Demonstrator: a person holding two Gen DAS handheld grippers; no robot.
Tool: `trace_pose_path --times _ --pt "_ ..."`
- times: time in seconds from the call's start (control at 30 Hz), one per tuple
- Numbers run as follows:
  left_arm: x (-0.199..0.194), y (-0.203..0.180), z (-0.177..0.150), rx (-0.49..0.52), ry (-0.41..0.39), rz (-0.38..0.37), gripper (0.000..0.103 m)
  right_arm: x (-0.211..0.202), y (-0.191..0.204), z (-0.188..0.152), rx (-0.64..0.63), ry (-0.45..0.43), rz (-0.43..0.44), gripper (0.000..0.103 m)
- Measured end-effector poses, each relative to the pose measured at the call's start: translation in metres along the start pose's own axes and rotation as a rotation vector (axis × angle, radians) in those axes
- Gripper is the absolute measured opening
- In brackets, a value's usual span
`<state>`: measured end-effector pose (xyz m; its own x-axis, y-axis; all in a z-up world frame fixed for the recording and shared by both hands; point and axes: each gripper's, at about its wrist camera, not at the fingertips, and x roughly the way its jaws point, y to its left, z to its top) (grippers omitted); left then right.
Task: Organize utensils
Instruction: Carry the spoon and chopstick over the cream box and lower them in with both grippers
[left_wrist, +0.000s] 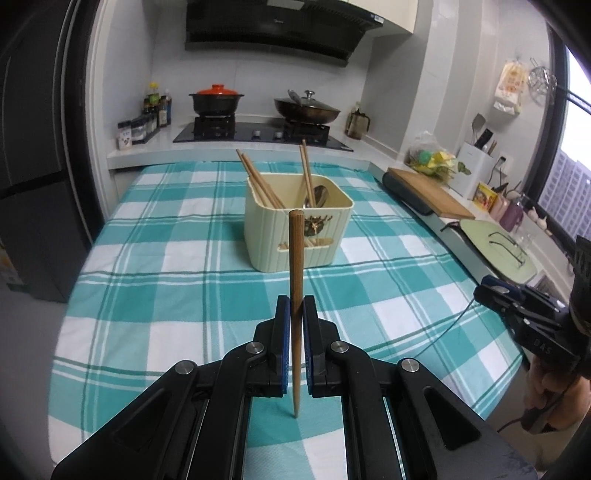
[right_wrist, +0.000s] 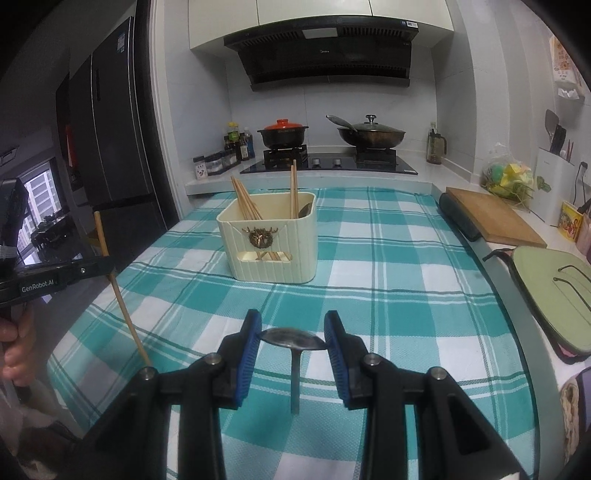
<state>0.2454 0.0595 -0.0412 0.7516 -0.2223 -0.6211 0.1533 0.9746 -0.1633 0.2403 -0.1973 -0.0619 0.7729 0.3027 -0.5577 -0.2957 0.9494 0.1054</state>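
- The left gripper (left_wrist: 295, 306) was clamped tight on a single wooden chopstick (left_wrist: 295, 280), which stood nearly upright between the blue pads, thick end up and thin tip poking down below the fingers.
- From the right wrist view the same chopstick (right_wrist: 110, 273) showed up at the far left, slightly tilted and held clear of the cloth.
- The right gripper (right_wrist: 293, 332) had its jaws partway in, pinching a metal spoon (right_wrist: 291, 339) across the bowl, with the handle hanging down toward the camera.
- The cream utensil holder (left_wrist: 295, 229) sat on the teal checked tablecloth (left_wrist: 166, 288), farther out than both grippers, pretty much centre.
- Inside it were a bunch of chopsticks (left_wrist: 258, 181) leaning left, another pair (left_wrist: 307, 173) standing more upright on the right, and a spoon (left_wrist: 320, 195) tucked beside that pair.
- Way at the back, a red-lidded pot (right_wrist: 282, 133) and a lidded wok (right_wrist: 371, 134) sat on the stove.
- A wooden cutting board (right_wrist: 495, 218) lay off to the right, beside the cloth.
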Motion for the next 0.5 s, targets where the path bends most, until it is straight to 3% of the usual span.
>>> trace_pose_path --times 0.5 --pt "-0.014 0.005 0.028 -0.032 -0.054 -0.022 0.005 -0.008 0.005 0.039 -0.026 -0.042 0.030 0.036"
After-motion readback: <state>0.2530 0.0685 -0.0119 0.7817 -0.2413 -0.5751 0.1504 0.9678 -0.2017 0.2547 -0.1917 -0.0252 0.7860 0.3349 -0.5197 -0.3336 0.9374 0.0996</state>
